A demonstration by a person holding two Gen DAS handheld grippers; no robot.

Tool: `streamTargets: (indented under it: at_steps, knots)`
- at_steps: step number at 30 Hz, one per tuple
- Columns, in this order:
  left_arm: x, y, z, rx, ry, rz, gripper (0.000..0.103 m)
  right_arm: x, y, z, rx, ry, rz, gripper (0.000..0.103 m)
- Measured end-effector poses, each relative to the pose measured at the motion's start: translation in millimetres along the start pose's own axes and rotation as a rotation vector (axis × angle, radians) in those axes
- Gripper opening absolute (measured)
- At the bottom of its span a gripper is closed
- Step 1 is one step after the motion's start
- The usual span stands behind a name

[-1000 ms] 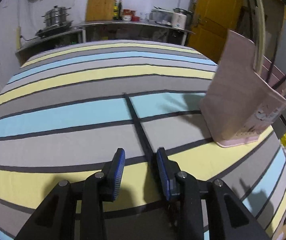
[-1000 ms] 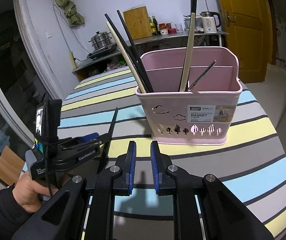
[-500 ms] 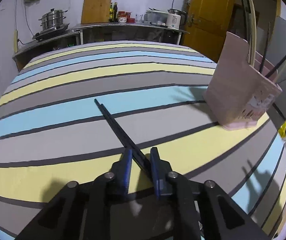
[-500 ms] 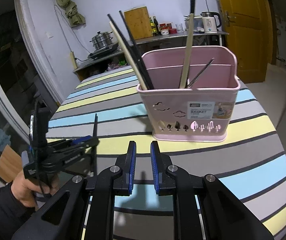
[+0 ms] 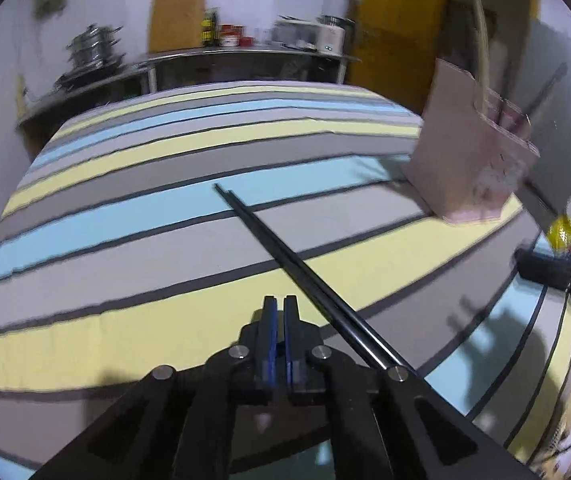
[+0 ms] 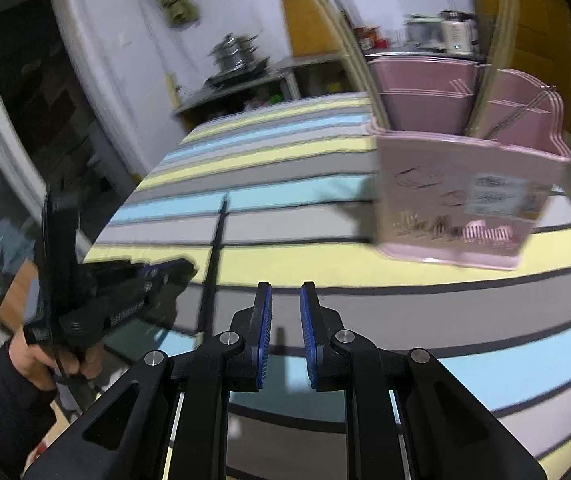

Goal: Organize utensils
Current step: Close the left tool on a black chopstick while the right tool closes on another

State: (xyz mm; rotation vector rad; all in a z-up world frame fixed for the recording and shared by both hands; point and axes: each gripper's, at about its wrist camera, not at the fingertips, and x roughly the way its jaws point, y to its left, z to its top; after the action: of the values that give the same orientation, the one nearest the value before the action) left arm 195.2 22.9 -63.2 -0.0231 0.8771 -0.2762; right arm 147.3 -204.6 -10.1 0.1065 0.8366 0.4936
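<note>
The left gripper (image 5: pixel 279 320) has its two blue-padded black fingers pressed almost flat together with only a sliver of a gap and nothing visible between them. The long thin black chopstick (image 5: pixel 285 252) runs just beside the right-hand finger, not inside the pinch, its far tip pointing out across the table. Seen from the right wrist, that same chopstick (image 6: pixel 215 256) looks to be lying flat on the cloth. The left gripper (image 6: pixel 187 270) sits close on its left side, carried in the person's bare hand (image 6: pixel 41 356). As I read it, this grip has closed beside the stick rather than around it, so it would need to reopen and shift across before lifting. The right gripper (image 6: pixel 285 320) holds its jaws apart with a clear gap and nothing in them, hovering low over the striped yellow, blue and grey tablecloth (image 6: pixel 325 264). It faces the basket, probably waiting to take or steady something. The pink plastic utensil basket (image 6: pixel 445 192) stands upright near the far right of the table, well apart from the loose chopstick, and is divided into compartments. Pale wooden chopsticks (image 6: pixel 349 52) lean out of its left compartment. Another pale pair (image 6: pixel 493 60) and a thin metal-looking stick (image 6: pixel 525 108) stand in the right one. Motion blur hides anything finer, so any dark sticks among them cannot be made out here.
</note>
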Motion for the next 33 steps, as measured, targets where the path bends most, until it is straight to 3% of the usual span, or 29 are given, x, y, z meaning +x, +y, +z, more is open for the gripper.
streamTargets:
  at_steps: [10, 18, 22, 26, 33]
  knots:
    - [-25.1, 37.5, -17.4, -0.140, -0.037, -0.004, 0.010, 79.5, 54.6, -7.9, -0.146, 0.135, 0.048, 0.016]
    - [-26.6, 44.2, -21.9, -0.181, -0.039, -0.018, 0.010, 91.5, 55.2, 1.3, -0.154, 0.145, 0.029, 0.020]
    - [-23.8, 41.0, -20.3, -0.191, -0.037, -0.025, 0.010, 96.4, 70.0, 1.3, -0.227, 0.140, -0.026, 0.020]
    - [-18.5, 38.4, -15.7, -0.213, -0.025, -0.030, 0.011, 96.5, 59.6, 4.1, -0.162, 0.137, -0.037, 0.006]
    - [10.8, 18.1, 15.8, -0.244, -0.024, -0.034, 0.023, 71.2, 26.0, -7.9, 0.000, 0.100, -0.073, 0.006]
